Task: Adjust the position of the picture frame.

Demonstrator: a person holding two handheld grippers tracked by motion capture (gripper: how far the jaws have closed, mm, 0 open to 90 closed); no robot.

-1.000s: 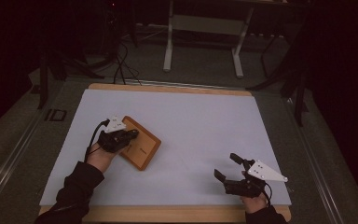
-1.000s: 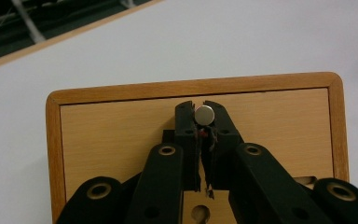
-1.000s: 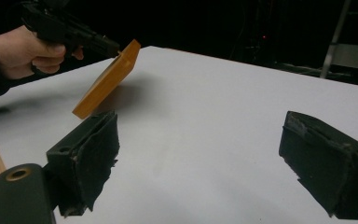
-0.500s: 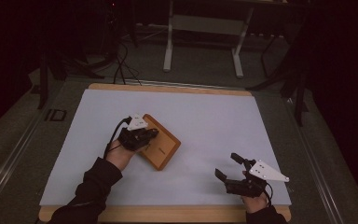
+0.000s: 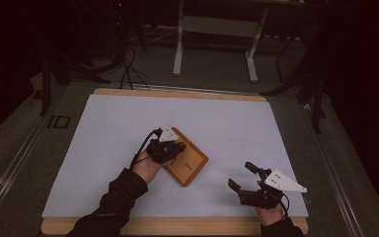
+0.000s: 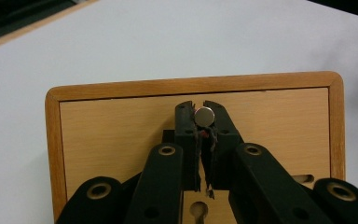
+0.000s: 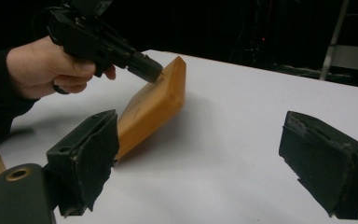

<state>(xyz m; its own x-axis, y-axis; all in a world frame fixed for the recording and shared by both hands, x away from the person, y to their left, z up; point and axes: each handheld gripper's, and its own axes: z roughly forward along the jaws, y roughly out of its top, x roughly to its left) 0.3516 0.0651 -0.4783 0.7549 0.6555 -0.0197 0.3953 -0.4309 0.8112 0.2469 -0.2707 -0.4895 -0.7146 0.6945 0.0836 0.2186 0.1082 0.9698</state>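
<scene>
Jaws of left gripper (image 6: 200, 122) clamped on small metal knob (image 6: 204, 115) of wooden box (image 5: 187, 159), lifting one box edge off white tabletop (image 5: 103, 128), w/ box near the middle. Right gripper (image 5: 242, 178) rests well apart at near edge, jaws wide, nothing between.

1. You're standing in a lab or recording studio, not a home: the room around you is kept dark, with the light falling on the bench (image 5: 128, 123) alone.
2. Your bench is a wooden board under a plain white sheet (image 5: 237, 123), bare like a test surface.
3. Beyond it, there's the metal frame of a desk (image 5: 214, 47) on a grey carpeted floor (image 5: 10, 148).
4. Loose black cables (image 5: 128, 64) trail across that floor at the far left, beside dark stands (image 5: 52, 74).
</scene>
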